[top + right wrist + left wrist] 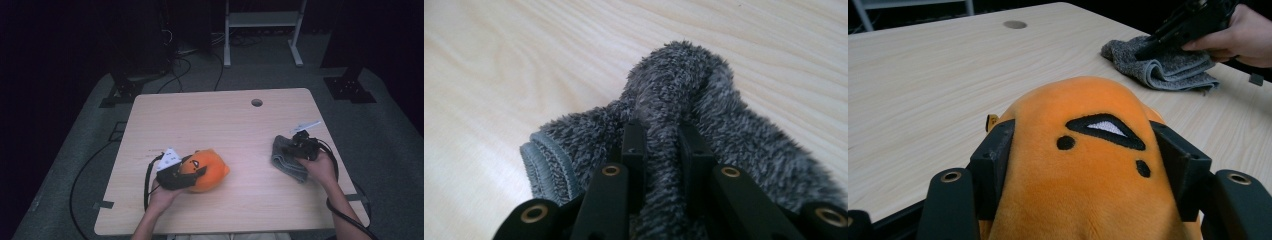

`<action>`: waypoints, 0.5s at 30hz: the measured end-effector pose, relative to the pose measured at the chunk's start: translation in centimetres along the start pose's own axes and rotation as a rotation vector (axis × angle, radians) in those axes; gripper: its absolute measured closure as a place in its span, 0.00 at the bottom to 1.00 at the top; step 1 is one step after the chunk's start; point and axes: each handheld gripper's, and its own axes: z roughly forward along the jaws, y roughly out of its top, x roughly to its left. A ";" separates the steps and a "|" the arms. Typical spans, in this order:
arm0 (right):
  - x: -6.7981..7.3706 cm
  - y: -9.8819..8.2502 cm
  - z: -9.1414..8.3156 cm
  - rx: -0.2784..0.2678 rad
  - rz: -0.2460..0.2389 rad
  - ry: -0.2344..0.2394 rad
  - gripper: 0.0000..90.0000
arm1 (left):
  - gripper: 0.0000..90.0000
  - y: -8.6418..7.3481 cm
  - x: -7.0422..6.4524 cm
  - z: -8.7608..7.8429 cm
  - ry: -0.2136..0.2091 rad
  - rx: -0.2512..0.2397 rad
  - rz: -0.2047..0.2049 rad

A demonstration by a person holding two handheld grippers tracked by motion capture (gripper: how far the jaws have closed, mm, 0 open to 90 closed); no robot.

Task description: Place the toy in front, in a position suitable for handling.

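Resting on a pale wood-grain table (pixel 220 120) in a dark room: orange plush toy (pixel 207 170) near the front-left, grey towel (pixel 287 157) at right, well apart. Left gripper (pixel 192 172) fingers (pixel 993 160) squeeze the plush; right gripper (pixel 300 145) fingers (pixel 634 145) pinch a towel fold. Table's far half lies bare up to the cable hole (pixel 257 102).

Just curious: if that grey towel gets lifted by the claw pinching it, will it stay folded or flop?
Probably flop: the towel bunches into a soft ridge between the right claw's jaws. It looks light, its fuzzy pile unlikely to slip.
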 end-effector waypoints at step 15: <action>9.7 -2.7 -8.3 -0.284 -0.264 0.270 0.85 | 0.38 1.4 -4.7 7.2 -0.139 -0.010 0.020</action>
